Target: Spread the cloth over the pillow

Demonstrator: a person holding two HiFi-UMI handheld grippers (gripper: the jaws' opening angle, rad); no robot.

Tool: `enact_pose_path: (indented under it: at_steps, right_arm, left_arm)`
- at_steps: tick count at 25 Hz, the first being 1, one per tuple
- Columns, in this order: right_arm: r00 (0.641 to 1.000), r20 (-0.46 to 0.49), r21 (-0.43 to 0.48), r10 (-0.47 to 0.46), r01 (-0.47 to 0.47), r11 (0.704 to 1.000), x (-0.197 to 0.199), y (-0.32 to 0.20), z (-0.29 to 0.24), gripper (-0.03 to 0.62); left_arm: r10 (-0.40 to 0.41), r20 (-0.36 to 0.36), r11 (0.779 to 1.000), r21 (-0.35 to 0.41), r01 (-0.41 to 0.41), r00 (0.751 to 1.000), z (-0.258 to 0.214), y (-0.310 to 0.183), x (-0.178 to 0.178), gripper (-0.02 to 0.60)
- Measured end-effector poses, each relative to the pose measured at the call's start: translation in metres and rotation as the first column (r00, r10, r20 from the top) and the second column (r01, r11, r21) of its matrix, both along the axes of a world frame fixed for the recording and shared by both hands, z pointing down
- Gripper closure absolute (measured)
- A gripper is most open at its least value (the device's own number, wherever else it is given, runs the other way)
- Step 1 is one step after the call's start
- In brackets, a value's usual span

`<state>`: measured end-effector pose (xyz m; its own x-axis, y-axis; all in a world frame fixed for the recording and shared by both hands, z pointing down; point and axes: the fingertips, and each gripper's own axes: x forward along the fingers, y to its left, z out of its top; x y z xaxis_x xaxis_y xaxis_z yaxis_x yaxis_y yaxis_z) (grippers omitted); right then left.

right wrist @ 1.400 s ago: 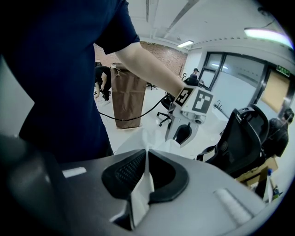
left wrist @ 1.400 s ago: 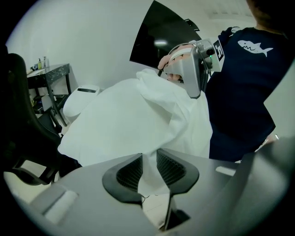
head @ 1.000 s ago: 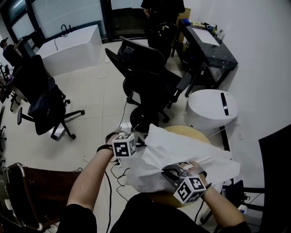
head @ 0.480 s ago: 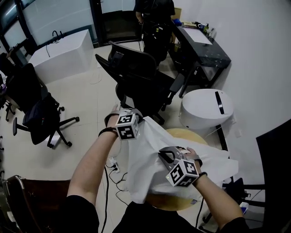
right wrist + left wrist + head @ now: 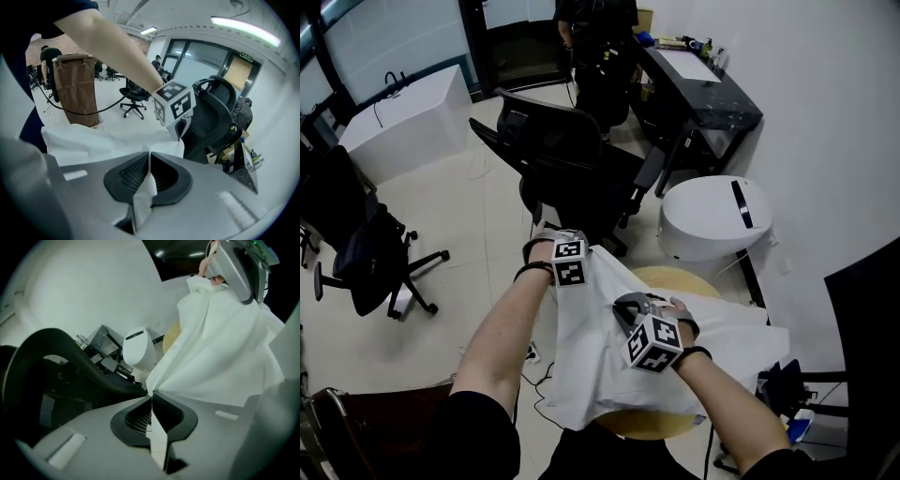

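Head view: square markers (image 5: pixel 569 263); white cloth (image 5: pixel 592 367)

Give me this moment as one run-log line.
left gripper shut on white fabric cloth | right gripper shut on cloth | round tan pillow partly covered

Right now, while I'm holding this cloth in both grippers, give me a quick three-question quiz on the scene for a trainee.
1. True or false: the left gripper is shut on the white cloth.
2. What peeks out past the cloth's far edge? A) a tan pillow B) a red bucket C) a green bowl
3. What colour is the office chair beyond the grippers?

Key: 1 true; 2 A; 3 black.
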<state>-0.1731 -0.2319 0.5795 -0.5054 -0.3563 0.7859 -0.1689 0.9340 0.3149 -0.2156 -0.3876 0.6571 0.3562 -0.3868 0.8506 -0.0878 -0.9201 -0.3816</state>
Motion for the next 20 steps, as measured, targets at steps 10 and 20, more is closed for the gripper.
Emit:
enact_pose_path:
  at_steps: [10, 20]
  right_arm:
    - [0.999, -0.032, -0.027, 0.015, -0.016, 1.0, 0.004, 0.003, 0.027, 0.554]
    - [0.976, 0.2, 0.058, 0.092, -0.105, 0.993, 0.011, -0.001, -0.061, 0.474]
  left_arm:
    - [-0.048, -0.046, 0.99, -0.136, 0.042, 0.998, 0.076, 0.026, 0.023, 0.472]
    - [-0.176, -0.193, 0.984, -0.043, 0.171, 0.965, -0.013, 0.049, -0.039, 0.41]
